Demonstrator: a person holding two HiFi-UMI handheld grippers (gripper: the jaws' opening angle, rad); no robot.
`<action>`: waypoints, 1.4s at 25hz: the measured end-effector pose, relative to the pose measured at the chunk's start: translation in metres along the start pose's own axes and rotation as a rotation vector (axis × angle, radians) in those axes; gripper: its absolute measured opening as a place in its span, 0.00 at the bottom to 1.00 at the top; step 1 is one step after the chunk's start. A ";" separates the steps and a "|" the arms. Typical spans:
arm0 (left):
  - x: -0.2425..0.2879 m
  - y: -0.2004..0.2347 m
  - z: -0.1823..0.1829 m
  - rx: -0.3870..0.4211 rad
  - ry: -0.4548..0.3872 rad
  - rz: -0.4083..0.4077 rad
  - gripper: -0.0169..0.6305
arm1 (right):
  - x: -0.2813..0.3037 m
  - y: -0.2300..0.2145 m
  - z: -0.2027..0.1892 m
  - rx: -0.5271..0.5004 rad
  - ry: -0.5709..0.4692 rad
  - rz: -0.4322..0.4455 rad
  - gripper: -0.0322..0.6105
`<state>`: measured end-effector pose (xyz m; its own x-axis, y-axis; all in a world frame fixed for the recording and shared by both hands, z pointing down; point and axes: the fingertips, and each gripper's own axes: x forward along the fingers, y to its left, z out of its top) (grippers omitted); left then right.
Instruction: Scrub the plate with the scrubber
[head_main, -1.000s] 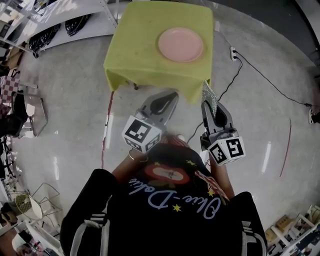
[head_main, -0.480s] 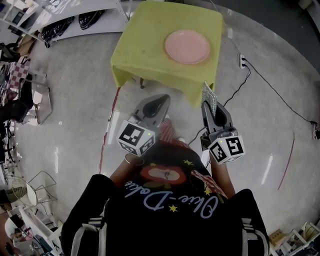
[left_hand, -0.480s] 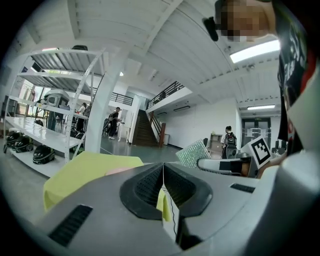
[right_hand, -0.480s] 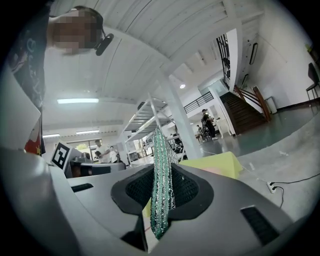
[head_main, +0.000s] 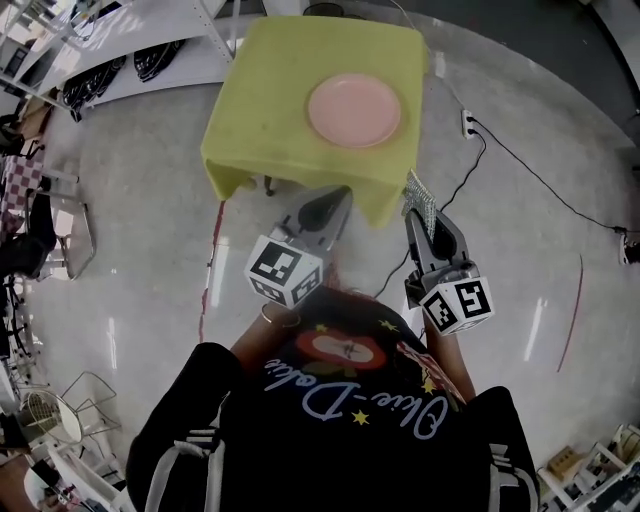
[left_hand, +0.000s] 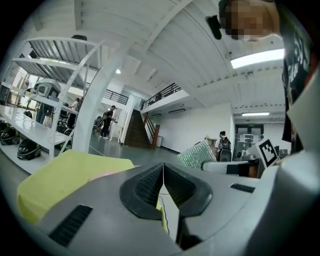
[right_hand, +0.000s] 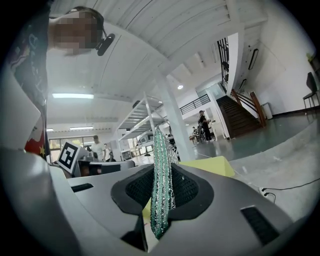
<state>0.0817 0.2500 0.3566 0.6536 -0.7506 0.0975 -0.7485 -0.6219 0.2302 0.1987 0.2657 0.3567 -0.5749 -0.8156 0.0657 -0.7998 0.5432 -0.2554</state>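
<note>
One round pink plate (head_main: 354, 110) lies flat on the right half of a square table draped in yellow-green cloth (head_main: 262, 110), at the far side of the scene. One green-silver mesh scrubber (right_hand: 161, 165) is clamped edge-on between the closed fingers of the right gripper (head_main: 424, 222). Its free end projects past the fingertips toward the table's near right corner, well apart from the plate. On the left gripper (left_hand: 163, 172) the fingers are pressed fully together with nothing between them. In the head view its tip overlaps the cloth's near edge. Both grippers are held above the grey polished floor (head_main: 130, 250). A black cable (head_main: 520, 150) runs across the floor right of the table. Compared with half a second earlier, the plate appears further left and lower in the head view, the left gripper's tip lies closer to the cloth edge, and both grips are unchanged.
</note>
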 end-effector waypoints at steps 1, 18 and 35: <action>0.008 0.003 0.001 0.000 0.002 -0.014 0.03 | 0.004 -0.005 0.001 -0.002 -0.001 -0.013 0.14; 0.108 0.151 0.033 -0.018 0.057 -0.093 0.03 | 0.149 -0.057 0.019 0.030 0.004 -0.138 0.14; 0.145 0.308 0.025 -0.091 0.177 -0.150 0.03 | 0.288 -0.078 0.005 0.002 0.074 -0.229 0.14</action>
<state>-0.0567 -0.0559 0.4171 0.7721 -0.5956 0.2216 -0.6336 -0.6948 0.3404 0.0967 -0.0122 0.3908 -0.3893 -0.9006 0.1930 -0.9106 0.3448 -0.2279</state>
